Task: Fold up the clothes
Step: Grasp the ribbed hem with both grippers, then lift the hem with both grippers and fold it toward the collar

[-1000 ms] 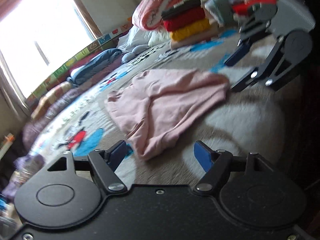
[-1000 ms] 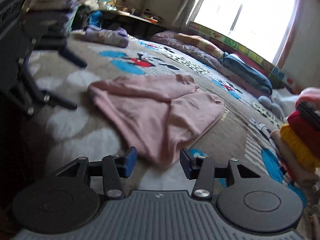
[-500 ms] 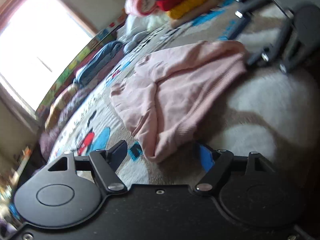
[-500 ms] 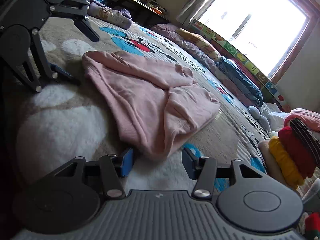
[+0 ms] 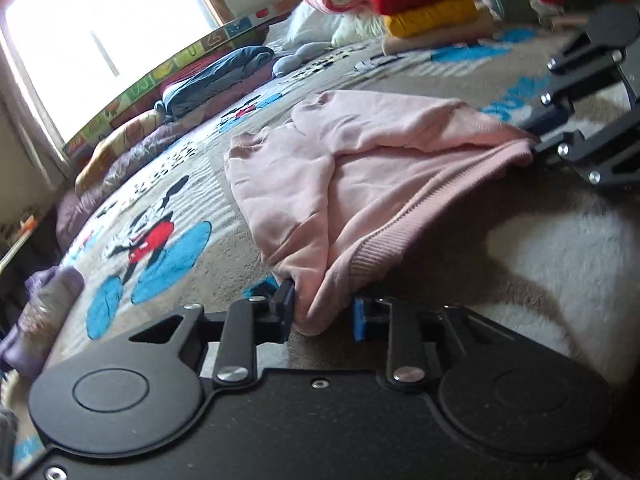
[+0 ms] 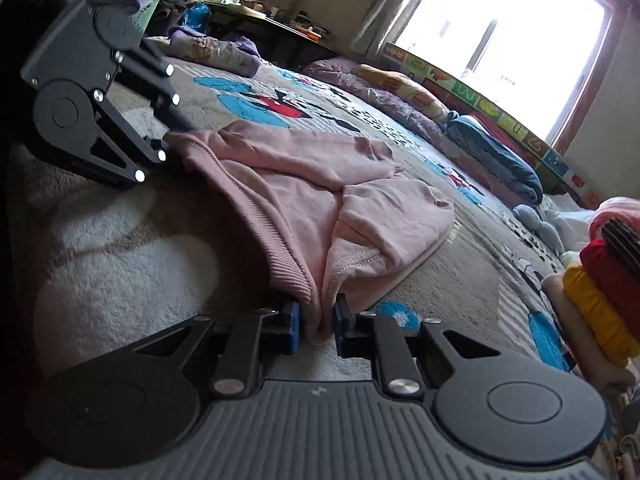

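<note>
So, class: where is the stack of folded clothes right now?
In the right wrist view, the stack sits at the far right edge, on the rug beyond the pink sweater.

Both grippers, open before, now closed: left gripper (image 5: 322, 312) and right gripper (image 6: 316, 326) pinch pink sweater (image 5: 360, 184) hem corners.

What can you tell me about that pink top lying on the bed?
The pink top is a soft, fleecy-looking sweatshirt with a ribbed hem. It lies crumpled and partly doubled over on a bedspread printed with cartoon mice. The hem runs along the near edge between its two corners. The left gripper pinches one hem corner, and the right gripper pinches the other. The cloth between them sags slightly and its far part rests on the bedspread. No print or label shows.
</note>
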`<action>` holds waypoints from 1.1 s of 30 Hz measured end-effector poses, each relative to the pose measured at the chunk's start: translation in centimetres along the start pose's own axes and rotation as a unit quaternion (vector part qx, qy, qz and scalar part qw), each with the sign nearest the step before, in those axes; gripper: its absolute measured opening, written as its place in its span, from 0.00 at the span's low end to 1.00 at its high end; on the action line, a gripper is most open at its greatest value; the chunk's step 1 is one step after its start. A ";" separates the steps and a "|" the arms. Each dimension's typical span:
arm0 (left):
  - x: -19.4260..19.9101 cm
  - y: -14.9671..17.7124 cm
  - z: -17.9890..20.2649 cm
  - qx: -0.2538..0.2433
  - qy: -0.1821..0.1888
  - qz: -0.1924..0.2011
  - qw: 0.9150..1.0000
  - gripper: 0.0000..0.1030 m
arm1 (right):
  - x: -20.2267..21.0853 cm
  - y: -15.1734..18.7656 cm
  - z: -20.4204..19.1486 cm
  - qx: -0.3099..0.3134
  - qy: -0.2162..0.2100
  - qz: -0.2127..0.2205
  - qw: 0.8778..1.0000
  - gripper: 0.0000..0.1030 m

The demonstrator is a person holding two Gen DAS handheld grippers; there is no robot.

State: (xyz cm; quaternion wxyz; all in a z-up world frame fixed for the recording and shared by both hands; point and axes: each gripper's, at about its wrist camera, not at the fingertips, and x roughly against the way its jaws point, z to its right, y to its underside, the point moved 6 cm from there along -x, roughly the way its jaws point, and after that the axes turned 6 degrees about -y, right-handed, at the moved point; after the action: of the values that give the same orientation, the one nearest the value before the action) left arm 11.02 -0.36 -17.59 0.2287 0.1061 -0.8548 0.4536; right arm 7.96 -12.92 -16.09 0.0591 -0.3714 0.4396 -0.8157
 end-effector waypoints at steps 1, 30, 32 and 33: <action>0.3 -0.1 0.1 0.003 0.000 0.001 1.000 0.18 | 0.2 -0.1 0.0 -0.001 -0.001 0.000 1.000 0.16; 6.1 -8.6 -4.8 0.049 0.066 0.058 0.995 0.17 | 9.1 -6.8 6.0 -0.036 -0.019 0.049 0.998 0.15; 5.0 -9.1 -5.4 0.068 0.076 0.054 0.993 0.17 | 8.0 -7.3 7.5 -0.055 -0.028 0.050 0.997 0.16; 4.3 -9.2 -5.8 0.080 0.083 0.050 0.992 0.18 | 7.5 -7.4 8.2 -0.068 -0.035 0.051 0.996 0.16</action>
State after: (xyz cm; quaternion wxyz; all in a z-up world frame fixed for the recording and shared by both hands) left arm 12.52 -0.71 -5.96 0.2670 0.0432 -0.7981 0.5383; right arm 9.67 -17.16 -3.55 0.0908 -0.3797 0.5100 -0.7664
